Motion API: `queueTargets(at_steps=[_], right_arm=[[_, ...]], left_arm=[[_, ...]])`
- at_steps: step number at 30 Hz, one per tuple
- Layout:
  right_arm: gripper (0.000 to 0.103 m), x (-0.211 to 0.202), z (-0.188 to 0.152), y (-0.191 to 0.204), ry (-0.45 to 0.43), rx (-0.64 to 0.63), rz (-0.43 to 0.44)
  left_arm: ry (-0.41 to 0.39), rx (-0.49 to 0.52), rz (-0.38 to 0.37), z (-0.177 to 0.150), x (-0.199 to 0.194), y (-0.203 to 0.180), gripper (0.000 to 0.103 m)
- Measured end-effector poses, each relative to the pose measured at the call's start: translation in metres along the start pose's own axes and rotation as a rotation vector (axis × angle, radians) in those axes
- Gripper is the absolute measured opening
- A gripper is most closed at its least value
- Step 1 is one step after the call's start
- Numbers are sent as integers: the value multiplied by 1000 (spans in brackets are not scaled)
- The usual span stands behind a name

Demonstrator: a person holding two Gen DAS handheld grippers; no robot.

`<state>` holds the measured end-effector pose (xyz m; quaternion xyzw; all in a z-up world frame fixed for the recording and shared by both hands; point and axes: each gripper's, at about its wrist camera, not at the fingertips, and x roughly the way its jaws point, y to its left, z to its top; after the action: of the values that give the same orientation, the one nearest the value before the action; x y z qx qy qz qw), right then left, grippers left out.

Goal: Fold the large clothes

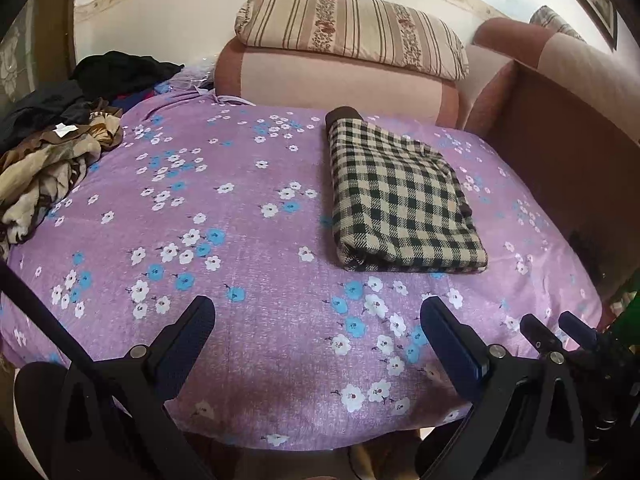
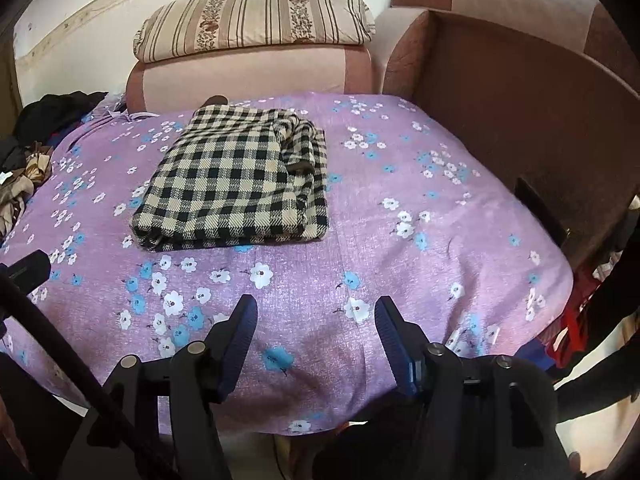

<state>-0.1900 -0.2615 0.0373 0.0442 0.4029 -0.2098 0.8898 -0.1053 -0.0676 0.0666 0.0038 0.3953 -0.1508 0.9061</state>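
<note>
Left wrist view shows the checked garment (image 1: pixel 404 196) folded flat on the purple sheet (image 1: pixel 240 240), far right of the left gripper (image 1: pixel 318 334). Both it and the right gripper (image 2: pixel 316 330) hang released, grasping nothing. Next, I judge, reach far left to the clothes pile (image 1: pixel 52 160), lifting one piece cleanly by its edge

No legible text, labels or numbers.
</note>
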Motion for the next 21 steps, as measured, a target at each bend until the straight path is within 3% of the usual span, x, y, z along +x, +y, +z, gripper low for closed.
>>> queueTargets(at_steps=[21], right_arm=[[71, 5, -5, 5, 24, -4, -26]], left_arm=[[25, 109, -30, -15, -6, -25, 102]])
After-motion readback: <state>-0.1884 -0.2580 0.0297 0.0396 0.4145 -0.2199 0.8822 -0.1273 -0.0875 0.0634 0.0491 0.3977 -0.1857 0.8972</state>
